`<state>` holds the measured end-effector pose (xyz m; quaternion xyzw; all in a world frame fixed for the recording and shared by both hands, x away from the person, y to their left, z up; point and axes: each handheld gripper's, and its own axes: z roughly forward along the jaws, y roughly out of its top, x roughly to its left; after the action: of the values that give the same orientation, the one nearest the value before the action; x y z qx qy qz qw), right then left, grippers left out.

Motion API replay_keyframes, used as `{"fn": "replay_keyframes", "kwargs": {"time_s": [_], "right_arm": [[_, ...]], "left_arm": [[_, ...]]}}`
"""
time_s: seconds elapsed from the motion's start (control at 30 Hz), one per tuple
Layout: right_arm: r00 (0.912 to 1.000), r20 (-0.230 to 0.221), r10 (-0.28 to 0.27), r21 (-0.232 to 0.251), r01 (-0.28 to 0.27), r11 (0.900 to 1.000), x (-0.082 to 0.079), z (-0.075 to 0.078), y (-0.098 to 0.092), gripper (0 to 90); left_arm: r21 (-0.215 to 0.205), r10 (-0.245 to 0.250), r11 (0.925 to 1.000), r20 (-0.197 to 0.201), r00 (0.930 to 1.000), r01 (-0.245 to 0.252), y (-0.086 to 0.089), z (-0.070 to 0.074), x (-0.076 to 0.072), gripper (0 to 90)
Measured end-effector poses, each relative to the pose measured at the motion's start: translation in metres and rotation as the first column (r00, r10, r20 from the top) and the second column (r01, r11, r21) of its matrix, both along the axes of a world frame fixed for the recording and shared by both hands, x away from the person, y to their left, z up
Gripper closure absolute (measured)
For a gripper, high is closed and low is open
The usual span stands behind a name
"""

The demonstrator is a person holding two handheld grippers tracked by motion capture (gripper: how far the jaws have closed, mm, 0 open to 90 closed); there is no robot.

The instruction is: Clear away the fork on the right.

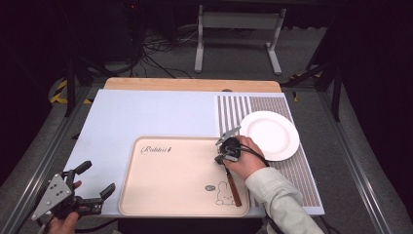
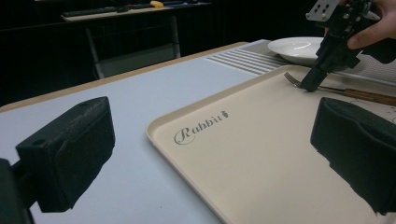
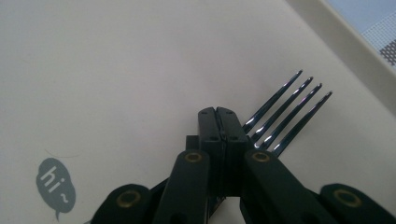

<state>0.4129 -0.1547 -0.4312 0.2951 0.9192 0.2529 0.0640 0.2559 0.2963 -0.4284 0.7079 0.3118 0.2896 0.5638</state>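
A fork with a brown wooden handle (image 1: 234, 191) lies on the right side of a beige tray (image 1: 170, 180) printed with "Rabbit" and a bunny. My right gripper (image 1: 222, 160) points down at the fork's neck. Its jaws are shut flush against each other, tips on the tray. In the right gripper view the fork's tines (image 3: 286, 111) stick out from under the right gripper (image 3: 217, 112). The left gripper view shows the right gripper (image 2: 309, 86) touching down just behind the fork's tines (image 2: 292, 78). My left gripper (image 1: 96, 179) hovers open off the tray's near left corner, with nothing between its pads (image 2: 70, 149).
A white plate (image 1: 269, 134) sits on a striped mat (image 1: 234, 109) to the right of the tray. The tray rests on a light blue tabletop (image 1: 146, 112). Beyond the table stand a metal frame and cables on the floor.
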Motion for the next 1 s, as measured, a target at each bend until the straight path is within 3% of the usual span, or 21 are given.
{"fn": "replay_keyframes", "kwargs": {"time_s": [0.5, 1.0], "right_arm": [[0.9962, -0.011, -0.087, -0.021, 0.086, 0.996, 0.002, 0.002, -0.015, 90.0], [0.991, -0.018, -0.132, -0.035, 0.132, 0.991, 0.003, 0.003, -0.026, 90.0]], "left_arm": [[0.002, -0.001, 1.0, -0.001, 1.0, 0.001, 0.0, 0.0, 0.0, 0.6], [0.0, 0.002, 1.0, -0.002, 1.0, -0.002, 0.0, 0.0, 0.0, 0.6]]}}
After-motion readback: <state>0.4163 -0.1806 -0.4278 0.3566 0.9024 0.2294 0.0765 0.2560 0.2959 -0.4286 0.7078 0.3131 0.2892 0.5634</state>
